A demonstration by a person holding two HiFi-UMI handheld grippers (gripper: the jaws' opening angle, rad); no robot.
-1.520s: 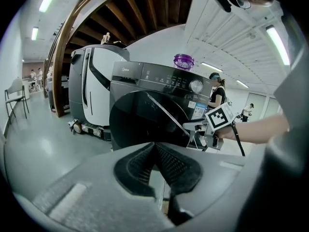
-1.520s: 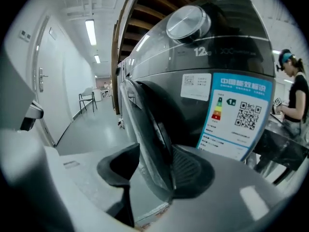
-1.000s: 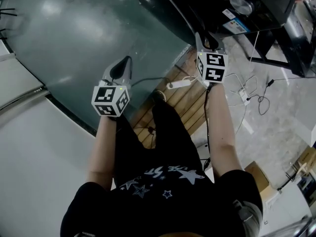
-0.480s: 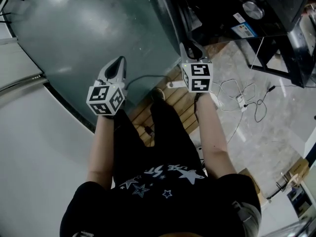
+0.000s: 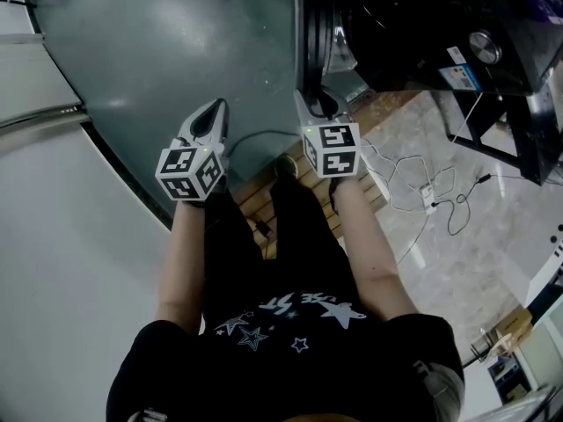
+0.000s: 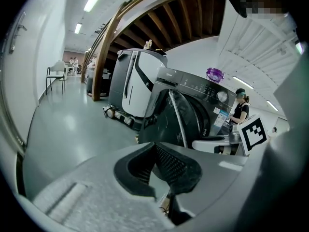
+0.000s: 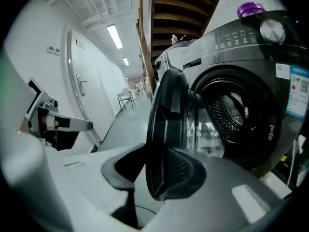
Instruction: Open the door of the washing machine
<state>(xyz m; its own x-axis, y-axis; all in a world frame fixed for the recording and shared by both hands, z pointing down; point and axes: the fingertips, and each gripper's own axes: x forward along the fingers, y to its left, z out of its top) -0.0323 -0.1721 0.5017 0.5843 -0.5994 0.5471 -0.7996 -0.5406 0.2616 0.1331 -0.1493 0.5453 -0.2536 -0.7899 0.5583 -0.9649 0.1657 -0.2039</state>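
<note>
The dark washing machine (image 5: 413, 25) stands at the top right of the head view, its drum (image 7: 231, 110) exposed. Its round door (image 7: 166, 110) is swung out and seen edge-on (image 5: 310, 33). My right gripper (image 5: 308, 102) sits at the door's lower rim. In the right gripper view (image 7: 157, 153) the rim fills the gap between the two pads, and the jaws are opening. My left gripper (image 5: 217, 108) hangs to the left over the grey floor, well apart from the door (image 6: 169, 120). Its fingertips (image 6: 154, 151) meet with nothing between them.
A wooden slatted platform (image 5: 295, 178) lies under the machine's front, by the person's legs. Cables and a power strip (image 5: 422, 192) trail on the tiled floor at right. A white appliance (image 6: 133, 81) stands behind, a person (image 6: 240, 111) beside it. A white wall (image 5: 62, 262) runs along the left.
The door has swung further out, and its edge is now leftward and nearly upright in the head view. My right gripper moved left with it, closer to the left gripper, which shifted only slightly.
</note>
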